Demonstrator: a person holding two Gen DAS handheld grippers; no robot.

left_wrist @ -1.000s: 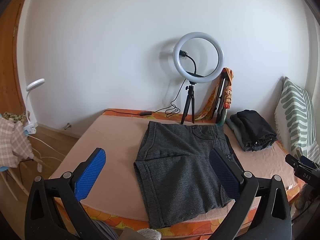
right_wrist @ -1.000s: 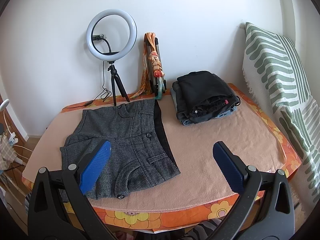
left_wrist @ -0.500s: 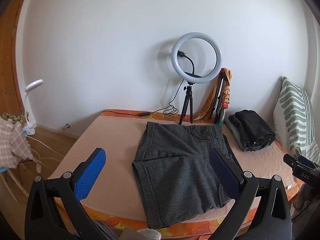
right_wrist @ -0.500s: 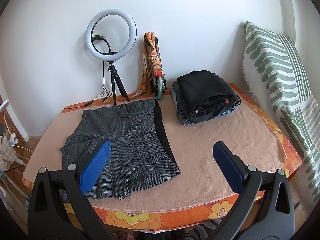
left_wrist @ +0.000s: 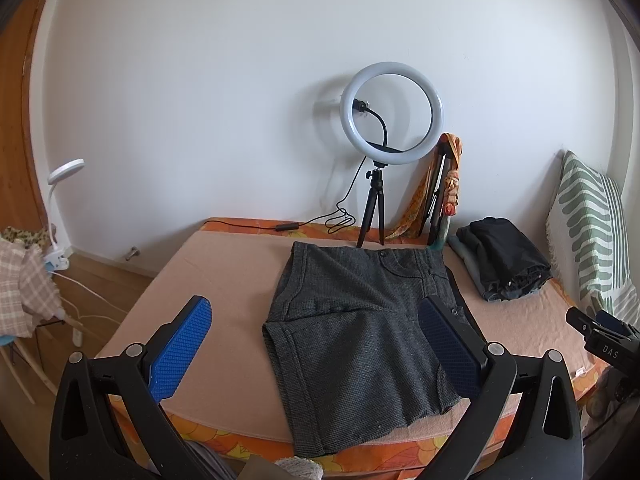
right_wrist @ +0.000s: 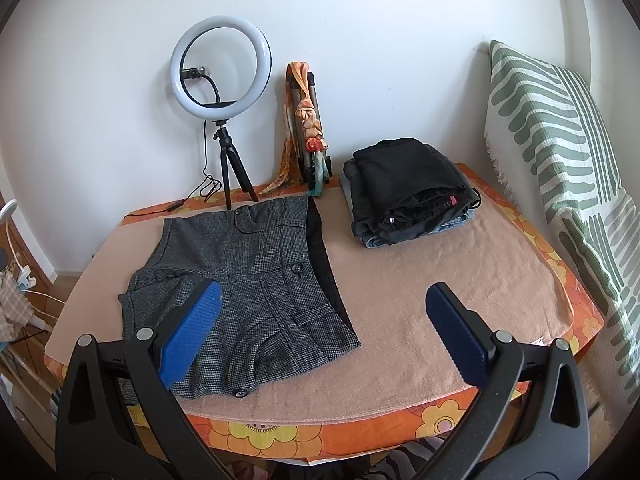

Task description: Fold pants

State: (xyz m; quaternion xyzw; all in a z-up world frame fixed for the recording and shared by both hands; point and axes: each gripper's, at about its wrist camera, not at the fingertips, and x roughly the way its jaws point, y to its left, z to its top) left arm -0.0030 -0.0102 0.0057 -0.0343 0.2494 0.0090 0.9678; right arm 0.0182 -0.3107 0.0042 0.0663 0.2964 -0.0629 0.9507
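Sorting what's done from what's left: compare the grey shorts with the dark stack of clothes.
The shorts lie spread in one flat layer; the stack is folded into a compact pile of several garments. The shorts are grey with a fine check and buttons; the stack's top piece is plain black, with denim showing below. The shorts sit near the front edge, the stack nearer the wall. Both rest on the same peach blanket.

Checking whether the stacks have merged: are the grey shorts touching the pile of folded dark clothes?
Apart. The right wrist view shows a bare strip of peach blanket between the grey shorts and the pile of folded dark clothes.
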